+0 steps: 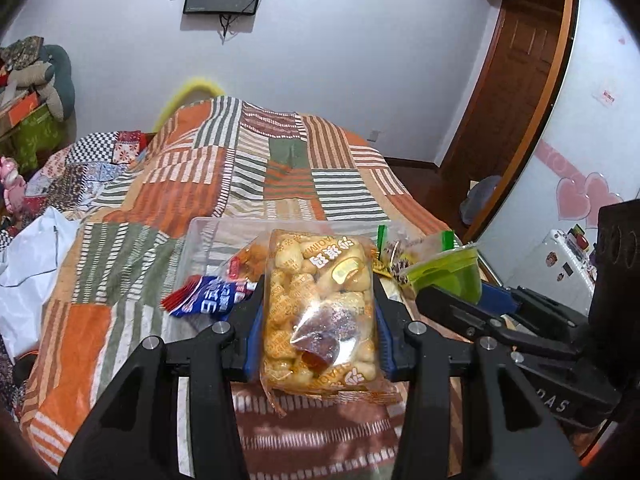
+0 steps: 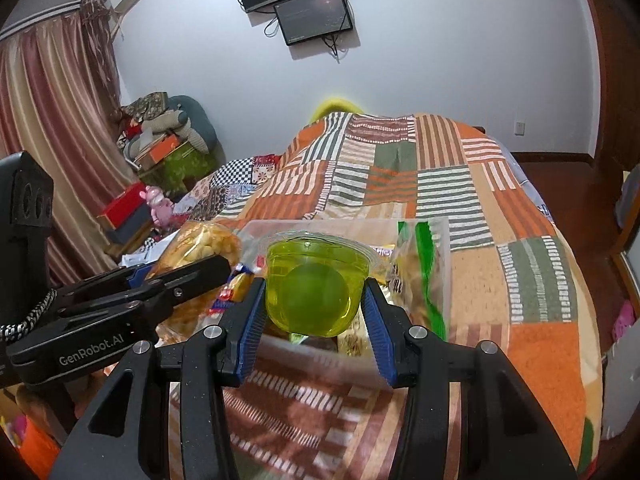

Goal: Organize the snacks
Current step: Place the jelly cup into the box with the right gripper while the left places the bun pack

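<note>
1. Progress, left side: the left gripper (image 1: 318, 312) is clamped on a clear plastic bag of small golden puffed biscuits (image 1: 320, 300), its blue pads pressing both long sides. The bag sits at lower centre of the left wrist view, in front of the clear rectangular plastic tub (image 1: 200, 236), so I judge it as not yet put away.
2. In the tub, left of centre, lie a red, white and blue foil snack packet (image 1: 204, 294) (it hangs over the near rim) and an orange packet, which I cannot identify further.
3. Progress, right side: the right gripper (image 2: 316, 316) is closed around a translucent green jelly cup with a sealed lid (image 2: 314, 288), tipped so its base faces the camera. It is at centre of the right wrist view, in front of the tub's near edge.
4. Right of the cup, a green-and-clear bag of snacks (image 2: 420, 276) stands inside the tub.
5. My reading: the sorting is partly done, with two snacks in the grippers and a few in the tub.
6. Surface: a patchwork bedspread in orange, green and white stripes (image 2: 520, 336) covers a bed and fills the middle of both views.
7. Room: striped pink curtains (image 2: 52, 120) at left, a pile of boxes and soft toys (image 2: 168, 136) beside them, a pale wall with two dark wall-mounted screens (image 2: 312, 12) at top centre, and dark wood flooring at far right.
</note>
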